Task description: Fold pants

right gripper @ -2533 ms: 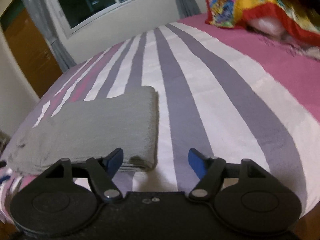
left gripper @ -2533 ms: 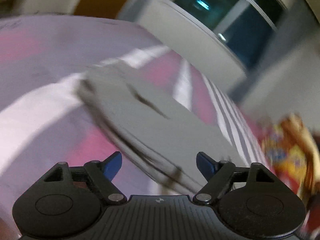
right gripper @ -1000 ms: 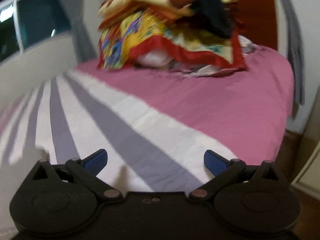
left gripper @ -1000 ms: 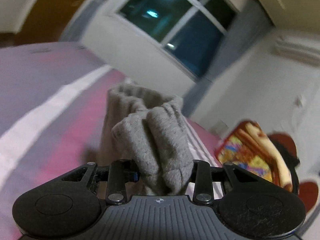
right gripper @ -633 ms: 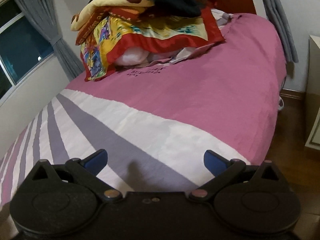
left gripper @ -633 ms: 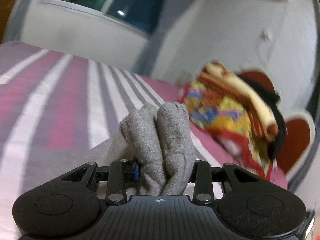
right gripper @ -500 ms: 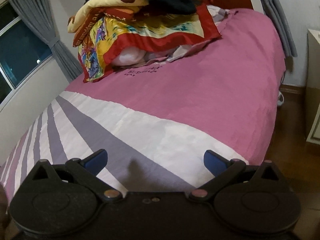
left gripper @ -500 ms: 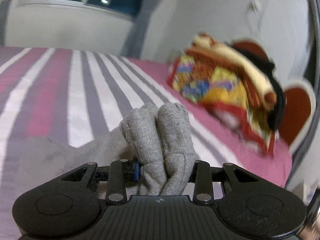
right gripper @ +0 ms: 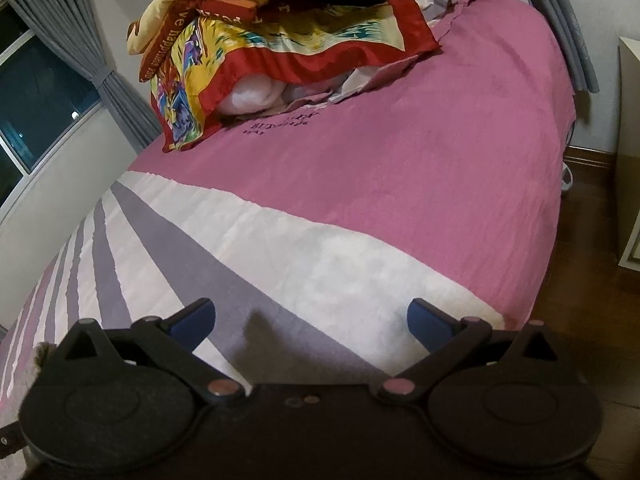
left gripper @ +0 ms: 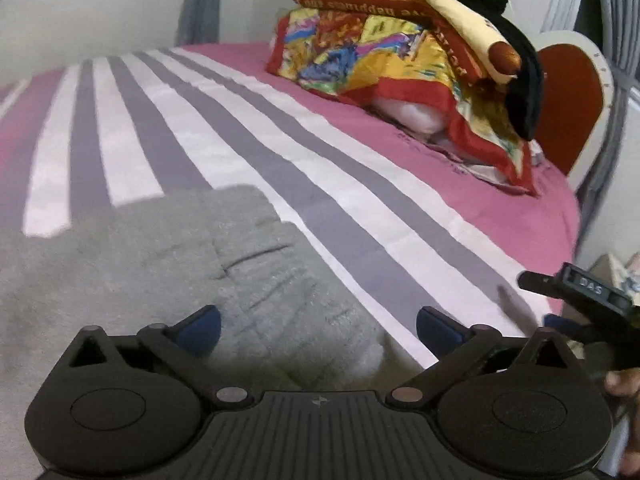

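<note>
Left gripper [left gripper: 318, 326]: tilted down over grey pants [left gripper: 168, 264], jaws just spread, nothing pinched. Right gripper [right gripper: 310, 320]: tilted down, spread, empty.

Dim, warm indoor light; the window [right gripper: 36, 120] is dark. The left wrist view is softly blurred, most at its left and near side. The right wrist view is sharper, edges bowed, a shadow near its fingers

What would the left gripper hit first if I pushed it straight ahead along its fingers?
Most likely the folded grey pants lying just below the open left gripper, then the striped bedsheet beyond; depth is hard to judge.
</note>
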Demonstrator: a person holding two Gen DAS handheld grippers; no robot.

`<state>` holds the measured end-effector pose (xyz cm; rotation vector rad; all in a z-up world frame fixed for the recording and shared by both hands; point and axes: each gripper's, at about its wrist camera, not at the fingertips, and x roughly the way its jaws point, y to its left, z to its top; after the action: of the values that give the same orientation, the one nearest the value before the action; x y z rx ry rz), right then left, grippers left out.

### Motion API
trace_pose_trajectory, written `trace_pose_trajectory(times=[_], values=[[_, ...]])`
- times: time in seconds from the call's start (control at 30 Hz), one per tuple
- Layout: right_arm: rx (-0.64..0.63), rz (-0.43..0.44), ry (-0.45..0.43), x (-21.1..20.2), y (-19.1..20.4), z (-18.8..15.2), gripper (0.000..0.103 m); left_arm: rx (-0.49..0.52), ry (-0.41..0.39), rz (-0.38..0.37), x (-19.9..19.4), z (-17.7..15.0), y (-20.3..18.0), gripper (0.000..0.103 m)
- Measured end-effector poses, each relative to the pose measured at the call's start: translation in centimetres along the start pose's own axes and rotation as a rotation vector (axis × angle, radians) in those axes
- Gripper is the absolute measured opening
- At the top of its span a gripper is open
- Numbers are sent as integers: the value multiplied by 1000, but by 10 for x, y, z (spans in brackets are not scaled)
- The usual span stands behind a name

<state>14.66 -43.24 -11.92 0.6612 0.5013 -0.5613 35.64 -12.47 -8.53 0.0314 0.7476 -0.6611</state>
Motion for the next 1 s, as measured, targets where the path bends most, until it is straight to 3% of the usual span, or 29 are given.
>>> trace_pose_trajectory(times=[0.13, 0.23, 0.37, 0.47, 0.57, 0.63, 0.73, 0.8, 0.9, 1.0], values=[[2, -1, 11, 0, -6, 4, 100, -127, -168, 51, -58, -8, 25, 103], [-54, 37, 18, -4, -6, 8, 83, -258, -248, 150, -111, -38, 64, 103], [-198, 227, -8, -36, 15, 2, 79, -330, -271, 281, -172, -105, 101, 103], [-267, 400, 26, -54, 38, -10, 79, -369, -257, 368, -206, -159, 116, 102], [-303, 529, 89, -60, 65, -25, 75, -402, -221, 399, -215, -190, 124, 102], [-316, 576, 128, -59, 80, -34, 70, -364, -217, 394, -214, -196, 121, 102], [-340, 626, 173, -59, 101, -47, 67, -305, -183, 372, -196, -189, 116, 102], [-356, 658, 197, -60, 112, -54, 59, -262, -144, 391, -176, -179, 114, 102], [-371, 693, 237, -60, 128, -61, 50, -282, -118, 423, -156, -169, 120, 102], [-377, 699, 277, -55, 141, -63, 50, -314, -139, 404, -153, -171, 126, 102]])
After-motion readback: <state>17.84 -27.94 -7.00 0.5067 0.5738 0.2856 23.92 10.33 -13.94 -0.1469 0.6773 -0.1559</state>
